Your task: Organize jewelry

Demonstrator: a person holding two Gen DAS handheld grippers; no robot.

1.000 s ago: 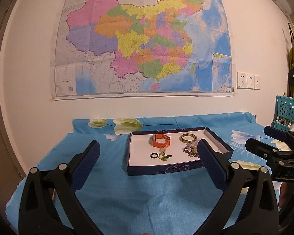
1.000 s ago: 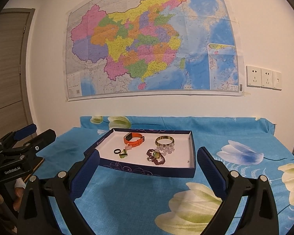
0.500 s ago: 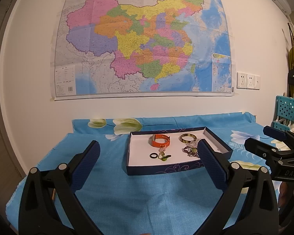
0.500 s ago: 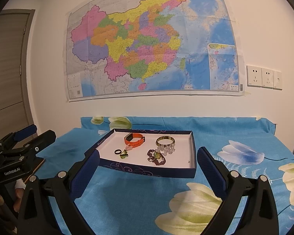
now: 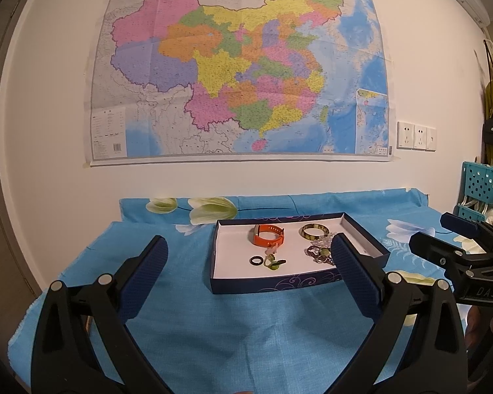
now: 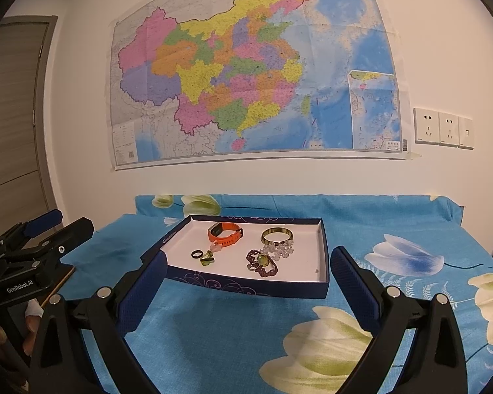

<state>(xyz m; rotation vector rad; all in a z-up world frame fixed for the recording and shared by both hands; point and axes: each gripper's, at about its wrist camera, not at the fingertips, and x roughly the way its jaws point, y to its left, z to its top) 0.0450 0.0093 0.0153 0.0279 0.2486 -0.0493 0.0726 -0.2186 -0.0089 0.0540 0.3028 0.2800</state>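
Nothing has visibly shifted since a second ago: both grippers hang where they were, short of the tray. One left gripper and one right gripper are in view, each with its jaws spread wide and holding nothing. One shallow navy tray with a white floor sits on the bench, which is draped in one blue cloth printed with large flowers. All the jewelry lies inside the tray, and the count there is: one orange wristband towards the back left, one gold bangle at the back right, one small black ring in front of the wristband, one green pendant just beside that ring, one string of clear beads touching the bangle's front edge, and one dark red beaded bracelet with a green stone, nearest the front. On the wall hangs one large coloured map; its title line is in Chinese characters, too distorted to read with certainty. To its right are three white wall plates in a row. "GenRobot.AI" is printed on the left gripper's body in the right wrist view, and "DAS" on the right gripper's body in the left wrist view. One blue perforated basket stands at the far right.
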